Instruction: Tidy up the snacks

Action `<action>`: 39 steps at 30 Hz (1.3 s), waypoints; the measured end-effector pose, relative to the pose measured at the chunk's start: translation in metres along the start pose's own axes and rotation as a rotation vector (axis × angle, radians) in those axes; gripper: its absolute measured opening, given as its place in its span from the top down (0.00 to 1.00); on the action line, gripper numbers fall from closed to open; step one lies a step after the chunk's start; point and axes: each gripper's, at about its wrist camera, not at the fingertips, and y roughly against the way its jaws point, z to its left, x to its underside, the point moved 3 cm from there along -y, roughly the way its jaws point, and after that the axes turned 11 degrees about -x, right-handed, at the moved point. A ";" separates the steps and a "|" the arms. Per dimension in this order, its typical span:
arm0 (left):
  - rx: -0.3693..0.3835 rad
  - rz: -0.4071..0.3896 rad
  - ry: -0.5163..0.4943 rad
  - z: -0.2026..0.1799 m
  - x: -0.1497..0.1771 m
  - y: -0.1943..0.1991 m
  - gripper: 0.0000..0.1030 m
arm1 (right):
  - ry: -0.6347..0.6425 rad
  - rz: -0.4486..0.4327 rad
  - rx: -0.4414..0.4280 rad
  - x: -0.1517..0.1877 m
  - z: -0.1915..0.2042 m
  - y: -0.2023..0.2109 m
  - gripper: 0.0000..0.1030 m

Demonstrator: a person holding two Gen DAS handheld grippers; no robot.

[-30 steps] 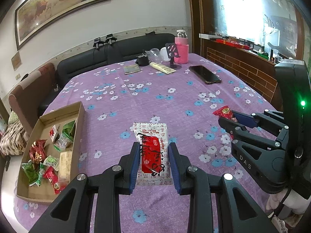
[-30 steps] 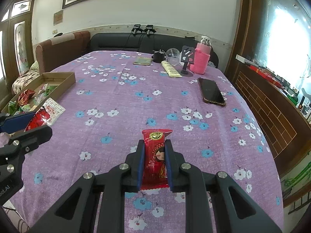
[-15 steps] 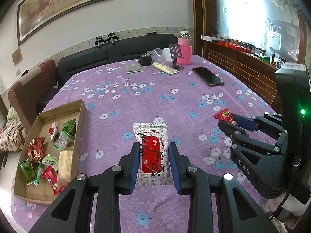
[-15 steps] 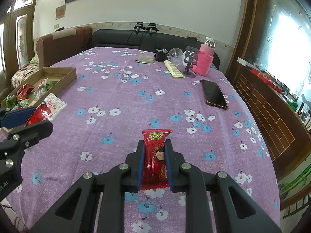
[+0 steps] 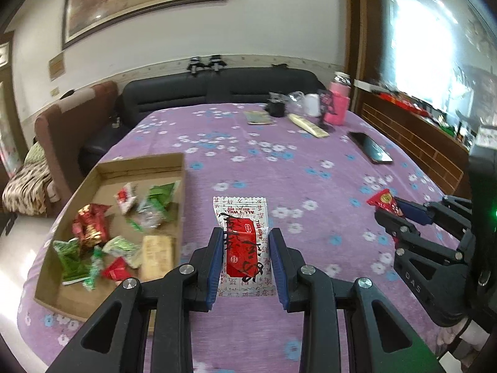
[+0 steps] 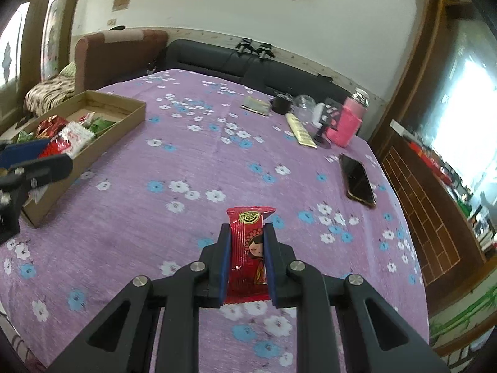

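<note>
My left gripper (image 5: 245, 242) is shut on a white and red snack packet (image 5: 243, 242), held above the purple cloth just right of the cardboard box (image 5: 139, 163). The box holds several red and green snacks (image 5: 90, 236). My right gripper (image 6: 247, 242) is shut on a red snack bar with a cartoon girl (image 6: 248, 248), held above the cloth at mid table. The right gripper (image 5: 388, 209) also shows at the right of the left wrist view with its red bar (image 5: 383, 200). The left gripper (image 6: 43, 161) shows at the left of the right wrist view, over the box (image 6: 124, 115).
A black phone (image 5: 369, 150) lies on the right side of the table. At the far end stand a pink bottle (image 5: 338, 105), a phone stand, a black cup, a clear cup, a flat yellow packet (image 5: 307, 126) and a small booklet. Sofas border the table's far and left sides.
Both grippers have moved left toward the cardboard box with their snacks still held. The box now lies closer to the left gripper.
</note>
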 end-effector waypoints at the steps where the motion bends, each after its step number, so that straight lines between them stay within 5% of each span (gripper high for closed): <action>1: -0.009 -0.001 0.018 0.009 0.001 0.000 0.70 | 0.011 0.001 -0.002 -0.002 0.005 -0.001 0.82; 24: -0.169 0.036 0.195 0.130 0.024 -0.030 0.70 | 0.263 0.007 -0.084 -0.063 0.127 -0.029 0.82; 32: -0.248 0.048 0.187 0.153 0.011 -0.050 0.70 | 0.190 0.097 -0.341 -0.112 0.152 -0.072 0.82; 39: -0.251 0.080 0.169 0.157 0.010 -0.073 0.69 | 0.137 0.118 -0.472 -0.140 0.176 -0.112 0.82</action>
